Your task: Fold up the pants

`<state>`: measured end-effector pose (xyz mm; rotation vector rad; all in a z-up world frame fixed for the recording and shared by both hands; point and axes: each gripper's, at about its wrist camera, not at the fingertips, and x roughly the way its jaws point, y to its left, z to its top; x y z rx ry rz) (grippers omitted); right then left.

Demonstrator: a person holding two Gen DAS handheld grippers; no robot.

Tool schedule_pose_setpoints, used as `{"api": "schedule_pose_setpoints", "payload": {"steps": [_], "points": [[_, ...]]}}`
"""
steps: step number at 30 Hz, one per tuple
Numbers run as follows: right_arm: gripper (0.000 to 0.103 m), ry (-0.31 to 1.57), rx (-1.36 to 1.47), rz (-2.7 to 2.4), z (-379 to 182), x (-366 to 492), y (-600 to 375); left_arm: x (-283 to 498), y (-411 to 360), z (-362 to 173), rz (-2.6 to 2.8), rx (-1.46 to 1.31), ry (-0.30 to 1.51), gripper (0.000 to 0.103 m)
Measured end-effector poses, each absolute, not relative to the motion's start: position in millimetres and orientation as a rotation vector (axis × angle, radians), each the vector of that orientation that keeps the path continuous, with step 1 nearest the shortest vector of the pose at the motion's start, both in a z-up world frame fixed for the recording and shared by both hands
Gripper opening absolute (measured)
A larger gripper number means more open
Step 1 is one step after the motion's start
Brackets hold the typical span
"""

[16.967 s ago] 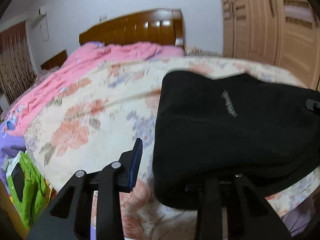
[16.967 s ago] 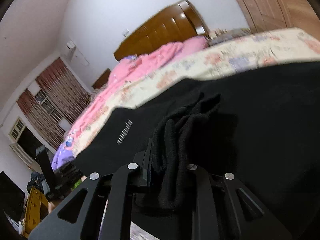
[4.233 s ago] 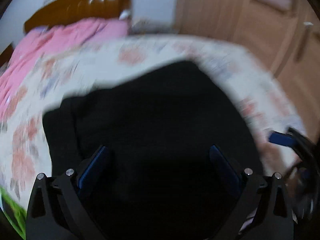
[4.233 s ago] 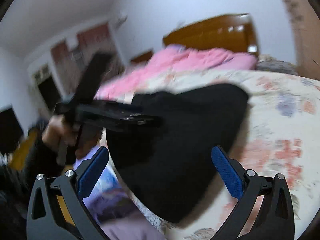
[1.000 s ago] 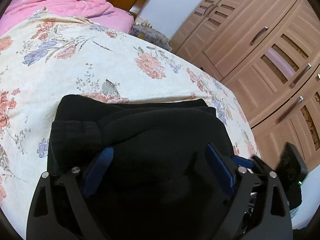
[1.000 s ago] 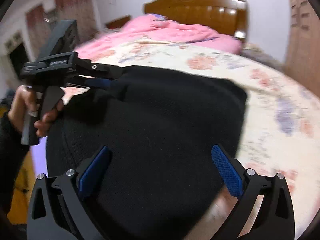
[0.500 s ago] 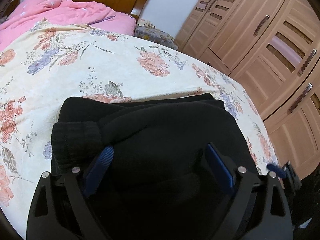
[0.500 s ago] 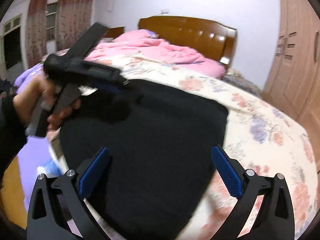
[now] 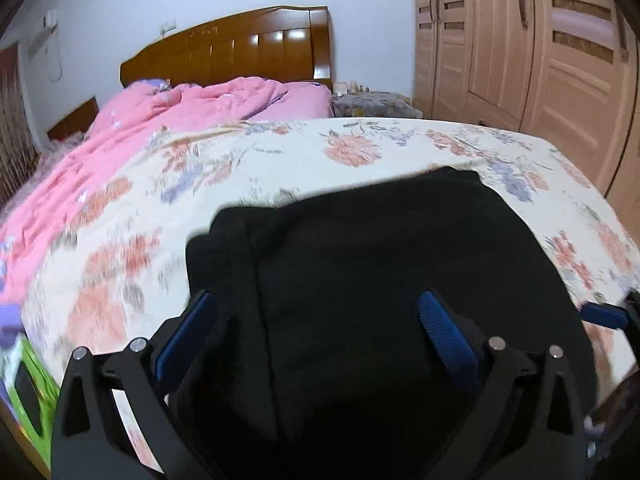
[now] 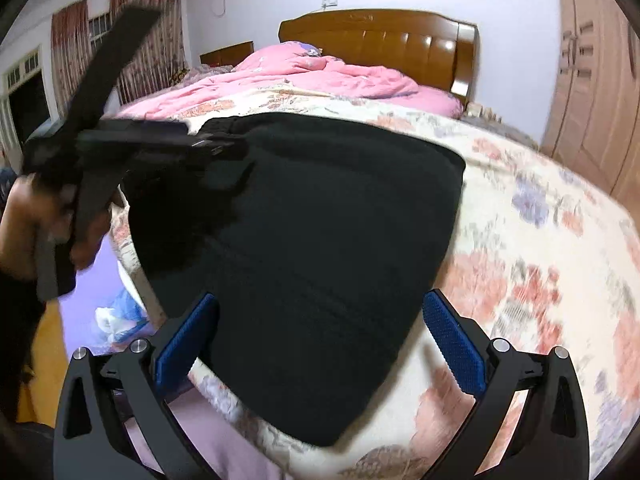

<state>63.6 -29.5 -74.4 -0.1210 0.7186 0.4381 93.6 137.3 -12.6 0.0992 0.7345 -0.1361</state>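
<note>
On the floral bed (image 9: 280, 152), the black pants (image 9: 380, 280) lie folded into a compact stack near its foot. The left gripper (image 9: 320, 332), jaws just widened and empty, has swung toward the headboard; the fold looks finished. Only the right view shows the right gripper (image 10: 320, 332), jaws apart, empty.
</note>
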Motion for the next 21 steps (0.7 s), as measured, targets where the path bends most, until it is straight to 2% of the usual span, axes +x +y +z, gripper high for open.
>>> {"api": "schedule_pose_setpoints", "payload": {"steps": [4,10,13,17,21], "points": [[0.099,0.732,-0.117,0.439,-76,65,-28,81,144,-28,-0.095,0.148,0.758,0.101],[0.099,0.766,-0.156,0.440,-70,70,-25,77,158,-33,-0.123,0.078,0.761,0.102],[0.099,0.704,-0.201,0.404,-52,75,-26,73,158,-35,-0.120,0.073,0.754,0.102],[0.099,0.677,-0.120,0.453,-23,118,-24,74,158,-35,-0.122,0.069,0.759,0.102],[0.099,0.813,0.044,0.666,-24,197,-6,74,156,-35,-0.113,0.076,0.767,0.102]]}}
